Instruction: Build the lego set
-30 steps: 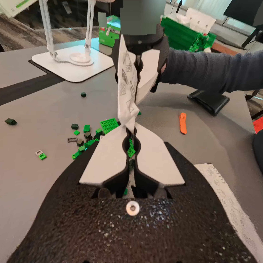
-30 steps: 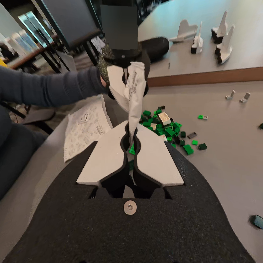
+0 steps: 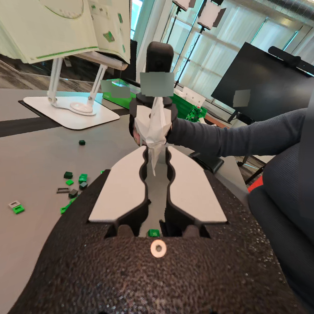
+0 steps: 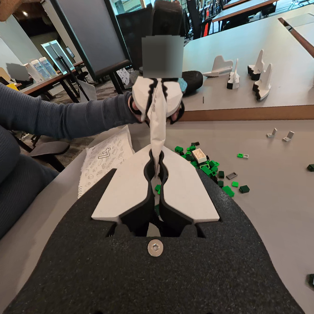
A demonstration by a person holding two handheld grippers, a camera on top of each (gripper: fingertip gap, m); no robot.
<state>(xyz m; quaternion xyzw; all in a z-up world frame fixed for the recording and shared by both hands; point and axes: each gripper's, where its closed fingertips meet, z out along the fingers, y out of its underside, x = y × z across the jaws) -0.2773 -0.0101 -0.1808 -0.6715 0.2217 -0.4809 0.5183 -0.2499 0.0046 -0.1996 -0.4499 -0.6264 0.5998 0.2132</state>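
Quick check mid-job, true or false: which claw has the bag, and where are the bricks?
1. The left claw is open. True.
2. The right claw is shut on the crumpled white paper bag. True.
3. All the bricks are inside the bag. False: small loose green plastic bricks lie on the grey table.
4. The white studded brick lies alone. False: it rests on the green pile.

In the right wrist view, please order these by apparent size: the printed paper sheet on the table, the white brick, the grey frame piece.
1. printed paper sheet, largest, though partly hidden by the gripper.
2. white brick.
3. grey frame piece, slightly smaller.
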